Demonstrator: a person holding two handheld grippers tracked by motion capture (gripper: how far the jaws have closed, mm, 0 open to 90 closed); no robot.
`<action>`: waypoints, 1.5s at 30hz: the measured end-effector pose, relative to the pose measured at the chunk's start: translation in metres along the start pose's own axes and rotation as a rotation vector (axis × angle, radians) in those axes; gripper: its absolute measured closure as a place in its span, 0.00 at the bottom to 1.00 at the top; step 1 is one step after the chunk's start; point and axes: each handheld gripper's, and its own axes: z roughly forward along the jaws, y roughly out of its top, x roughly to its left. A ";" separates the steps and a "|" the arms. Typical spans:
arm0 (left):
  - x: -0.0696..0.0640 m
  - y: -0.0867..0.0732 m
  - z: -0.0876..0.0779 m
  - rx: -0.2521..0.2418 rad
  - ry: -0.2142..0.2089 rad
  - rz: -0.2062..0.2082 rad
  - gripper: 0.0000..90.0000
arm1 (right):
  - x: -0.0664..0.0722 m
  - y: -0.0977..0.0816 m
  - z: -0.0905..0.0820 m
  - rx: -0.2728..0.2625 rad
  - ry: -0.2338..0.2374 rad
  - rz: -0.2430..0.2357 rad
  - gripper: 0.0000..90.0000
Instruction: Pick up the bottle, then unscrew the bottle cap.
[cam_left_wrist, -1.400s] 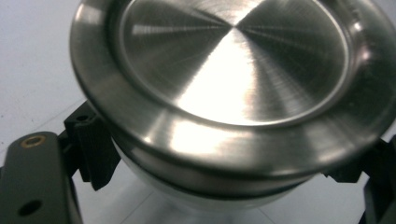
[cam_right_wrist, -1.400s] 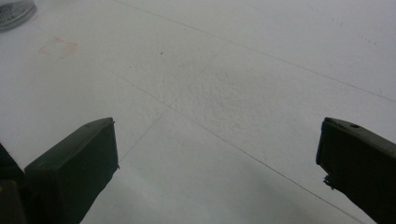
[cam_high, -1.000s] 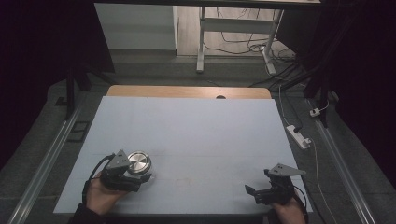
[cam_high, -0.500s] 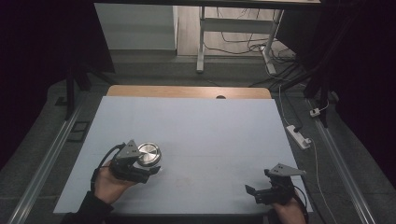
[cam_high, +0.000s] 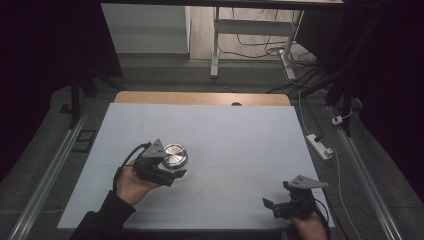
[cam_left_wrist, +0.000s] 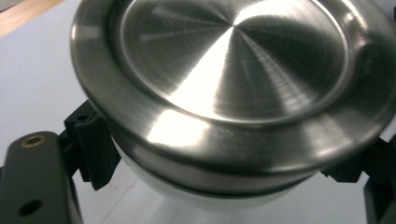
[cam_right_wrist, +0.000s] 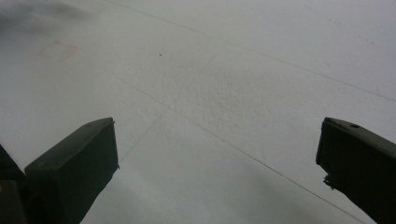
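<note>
A person works at a pale blue bench, holding a set of tongs in each hand. The left tongs are clamped on a round container with a brushed steel lid, white below the lid; in the left gripper view the steel lid looms close and tilted, with a black jaw pressing on the white body from each side. Seen from above, the container sits at the left-centre of the bench and seems to be held just above the surface, though whether it has fully left the bench is hard to tell. The right tongs rest near the front right corner, well apart from the container, jaws spread wide with nothing between them; the right gripper view has bare bench beyond the two dark jaws. The step in hand looks like carrying the container across the bench. The next move likely calls for a firm, level hold so it does not slip, then a gentle set-down
</note>
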 end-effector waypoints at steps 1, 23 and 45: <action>0.000 0.002 0.001 -0.002 -0.003 0.001 0.17 | 0.000 0.000 0.000 0.000 0.000 0.000 0.00; -0.001 0.042 0.039 0.007 -0.064 0.055 0.18 | 0.000 0.000 0.000 -0.003 -0.001 0.000 0.00; -0.007 0.048 0.050 0.006 -0.102 0.065 0.18 | 0.005 0.007 -0.005 -0.039 0.019 -0.010 0.00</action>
